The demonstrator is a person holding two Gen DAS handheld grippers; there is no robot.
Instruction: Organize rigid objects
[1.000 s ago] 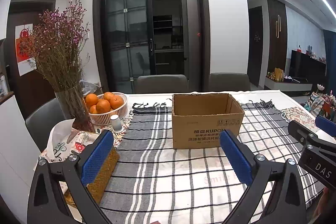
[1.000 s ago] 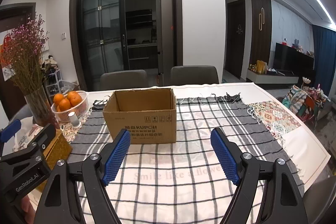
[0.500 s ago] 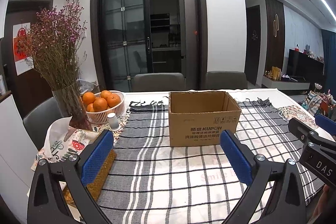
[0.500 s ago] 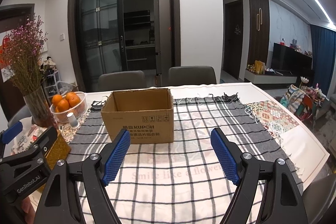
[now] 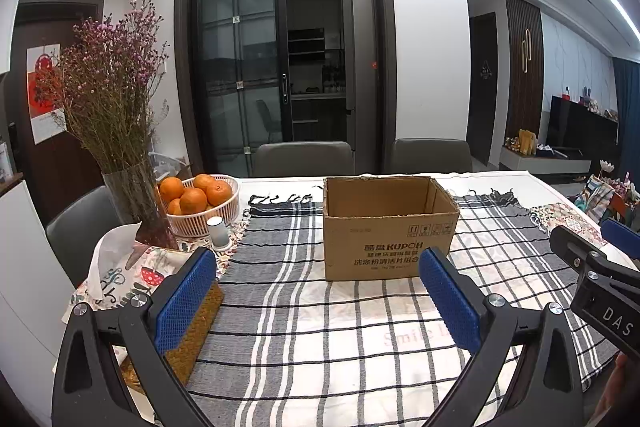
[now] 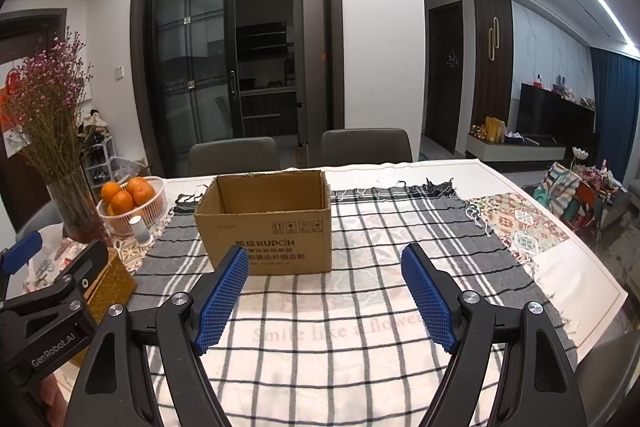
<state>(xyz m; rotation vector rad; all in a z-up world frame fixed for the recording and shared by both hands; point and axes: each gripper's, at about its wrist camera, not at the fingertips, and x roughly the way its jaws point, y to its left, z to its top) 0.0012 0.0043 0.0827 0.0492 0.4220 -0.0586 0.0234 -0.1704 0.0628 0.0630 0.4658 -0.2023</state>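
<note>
An open brown cardboard box point(image 5: 388, 227) stands upright on the checked cloth, also in the right wrist view point(image 6: 268, 223); its visible inside looks empty. My left gripper point(image 5: 316, 301) is open and empty, held above the table's near side, short of the box. My right gripper point(image 6: 326, 297) is open and empty, also short of the box. A woven golden box point(image 5: 192, 331) lies at the left edge behind my left finger; it shows in the right wrist view point(image 6: 110, 285). A small white cylinder point(image 5: 217, 233) stands by the fruit basket.
A white basket of oranges point(image 5: 200, 203) and a glass vase of dried flowers point(image 5: 132, 203) stand at the far left. Two grey chairs point(image 5: 304, 159) are behind the table. The table's right edge point(image 6: 600, 279) is near a patterned cloth patch.
Both grippers have pulled back and risen slightly, so the box sits a little farther off in both views. Both stay open and empty.
</note>
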